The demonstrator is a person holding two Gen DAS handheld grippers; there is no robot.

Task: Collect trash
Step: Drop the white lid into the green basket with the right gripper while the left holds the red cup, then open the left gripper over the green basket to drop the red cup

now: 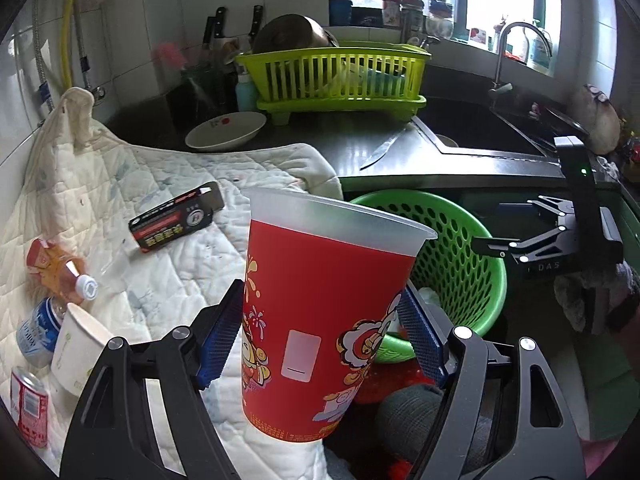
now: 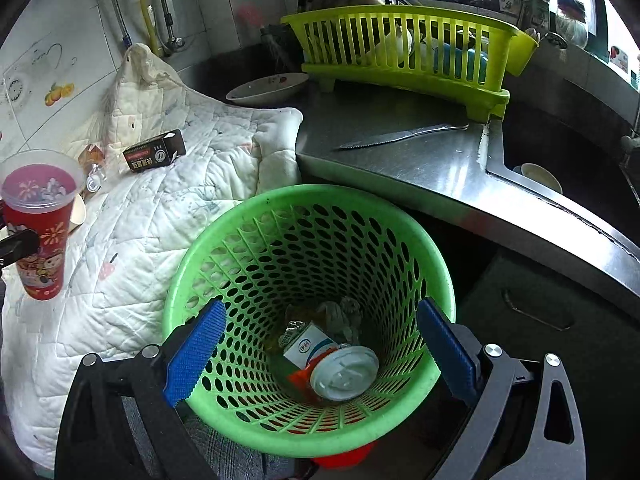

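My left gripper [image 1: 320, 336] is shut on a red plastic cup [image 1: 320, 320] with a frosted rim, held upright in the air over the quilt's edge; the cup also shows at far left in the right wrist view [image 2: 40, 224]. The green mesh waste basket [image 1: 460, 264] stands just right of the cup. My right gripper [image 2: 320, 352] is open and empty, its blue pads either side of the basket [image 2: 308, 264], which holds a white lid [image 2: 344, 372], a carton and wrappers. On the white quilt [image 1: 160, 208] lie a black box [image 1: 176, 220], a small bottle [image 1: 64, 272], a paper cup [image 1: 80, 348] and two cans [image 1: 28, 412].
A steel counter [image 2: 420, 160] carries a knife [image 2: 400, 136], a white bowl [image 2: 268, 88] and a lime dish rack [image 2: 408, 48]. The sink [image 2: 560, 152] with a faucet [image 1: 508, 48] lies to the right. Tiled wall and pipes stand behind the quilt.
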